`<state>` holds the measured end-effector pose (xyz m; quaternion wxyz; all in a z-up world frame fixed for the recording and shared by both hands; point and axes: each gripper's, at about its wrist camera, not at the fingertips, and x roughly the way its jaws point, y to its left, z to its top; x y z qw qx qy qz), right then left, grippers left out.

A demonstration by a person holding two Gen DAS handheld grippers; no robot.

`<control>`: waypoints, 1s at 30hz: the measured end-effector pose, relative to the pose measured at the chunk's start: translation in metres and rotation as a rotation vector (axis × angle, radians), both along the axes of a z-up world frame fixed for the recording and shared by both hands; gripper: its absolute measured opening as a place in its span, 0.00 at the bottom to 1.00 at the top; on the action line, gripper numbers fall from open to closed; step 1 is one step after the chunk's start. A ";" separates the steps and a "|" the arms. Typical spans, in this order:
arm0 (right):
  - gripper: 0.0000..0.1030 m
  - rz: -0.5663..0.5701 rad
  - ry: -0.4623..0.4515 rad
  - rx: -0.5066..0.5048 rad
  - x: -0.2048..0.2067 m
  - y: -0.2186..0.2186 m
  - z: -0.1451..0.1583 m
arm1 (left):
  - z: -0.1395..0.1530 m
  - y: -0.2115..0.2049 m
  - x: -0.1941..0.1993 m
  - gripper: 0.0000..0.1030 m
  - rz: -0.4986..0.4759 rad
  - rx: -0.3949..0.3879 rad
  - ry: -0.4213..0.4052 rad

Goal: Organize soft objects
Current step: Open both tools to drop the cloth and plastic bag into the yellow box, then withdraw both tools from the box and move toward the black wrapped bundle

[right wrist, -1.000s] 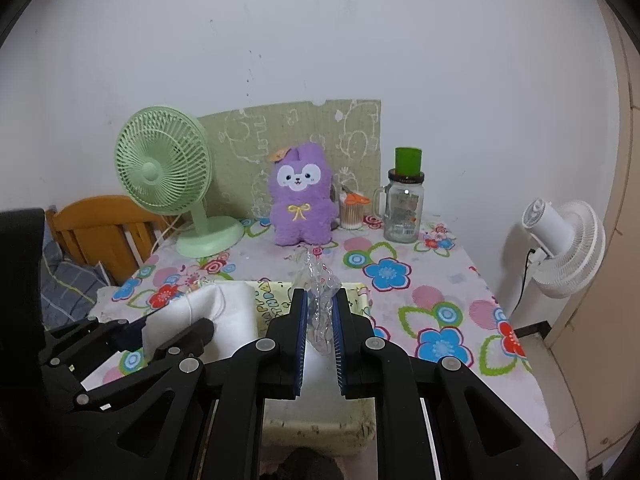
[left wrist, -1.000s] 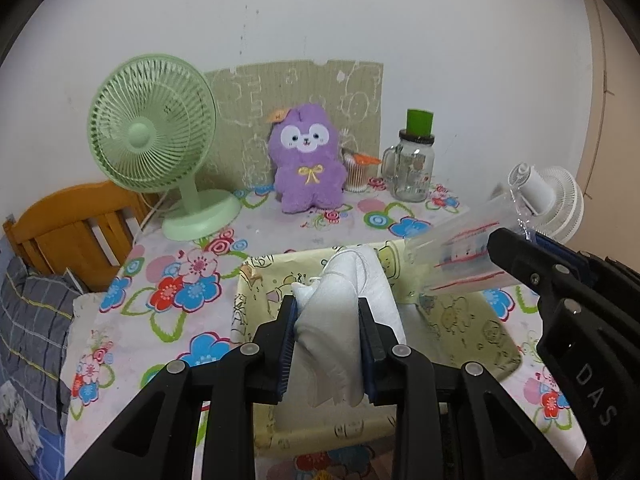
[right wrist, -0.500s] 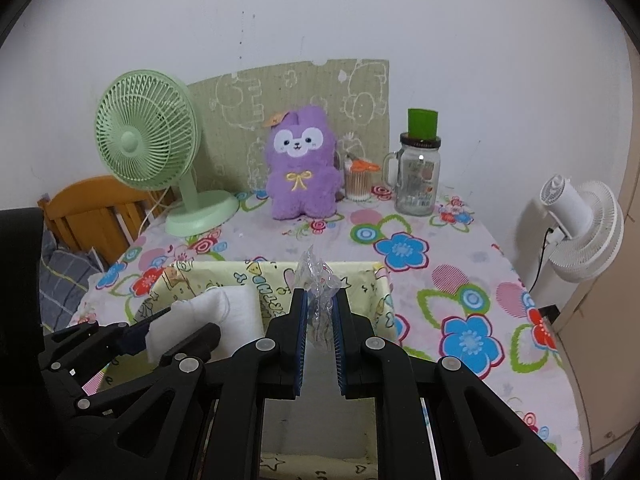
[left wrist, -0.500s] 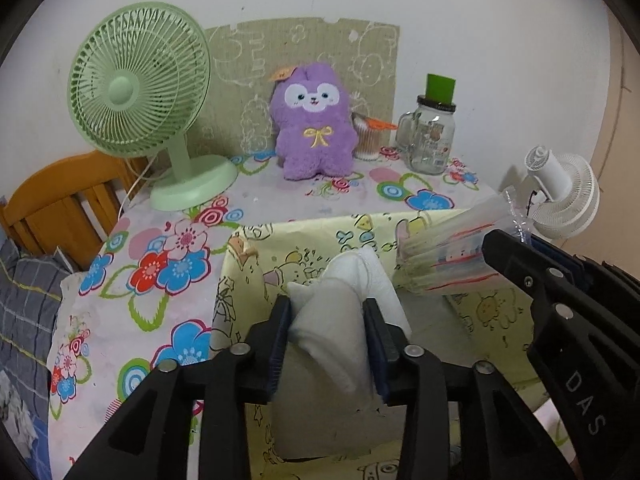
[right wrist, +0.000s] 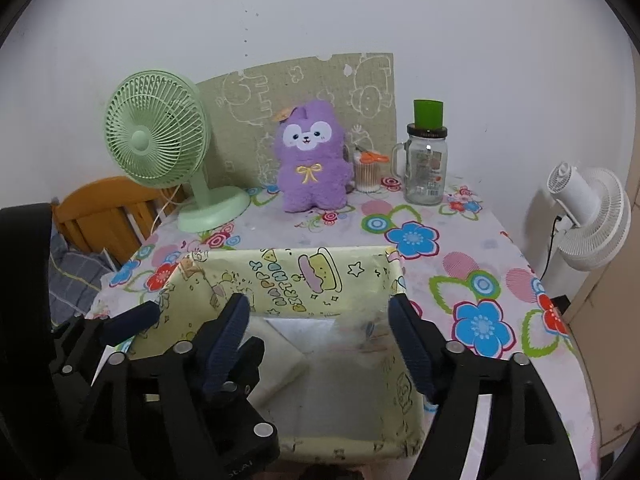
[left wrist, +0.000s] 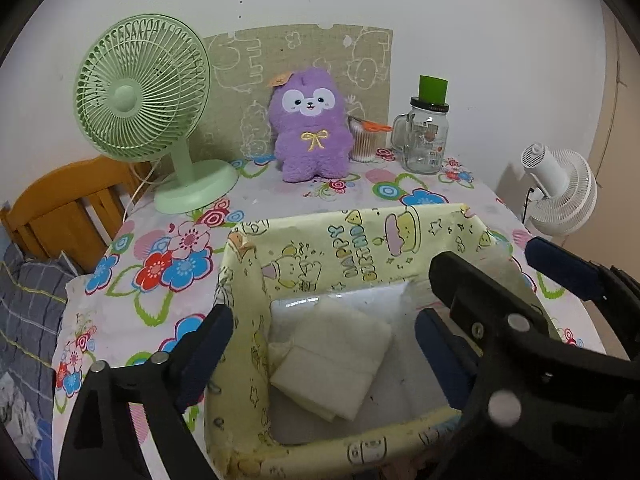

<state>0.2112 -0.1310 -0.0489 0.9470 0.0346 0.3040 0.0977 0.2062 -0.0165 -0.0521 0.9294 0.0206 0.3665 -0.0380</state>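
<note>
Both tongs spread over the yellow box, the soft things lying inside it.

Beyond our tongs stretches the bench [left wrist: 280, 208] in its flowered cloth, and on it, straight under both pairs, stands the yellow box [left wrist: 360, 236]. Further ahead, to the left, is the green fan [left wrist: 140, 96]; dead ahead sits the purple plush [left wrist: 308, 124], and right of that the glass jar [left wrist: 426, 136]. Our left tongs [left wrist: 324, 340] are opening, released, and the folded white cloth [left wrist: 336, 364] lies below and between them on the box floor, touching neither pad. Our right tongs [right wrist: 320, 340] are opening too, empty; the clear plastic packet [right wrist: 368, 332] is a blur inside the box by their right finger, so we cannot tell how it lies.
</note>
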 end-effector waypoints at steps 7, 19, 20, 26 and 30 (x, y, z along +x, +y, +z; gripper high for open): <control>0.85 -0.016 -0.010 0.013 -0.020 -0.006 0.007 | 0.007 -0.001 -0.016 0.98 0.010 -0.007 -0.004; 0.93 -0.042 -0.085 0.019 -0.063 -0.014 0.031 | 0.029 -0.004 -0.054 1.00 0.015 -0.015 -0.080; 0.94 -0.046 -0.088 0.017 -0.065 -0.014 0.032 | 0.031 -0.004 -0.057 1.00 0.016 -0.015 -0.083; 0.98 -0.061 -0.111 0.019 -0.083 -0.018 0.038 | 0.037 -0.007 -0.073 1.00 0.012 -0.014 -0.109; 0.99 -0.064 -0.132 0.014 -0.094 -0.018 0.042 | 0.042 -0.008 -0.085 1.00 0.012 -0.012 -0.130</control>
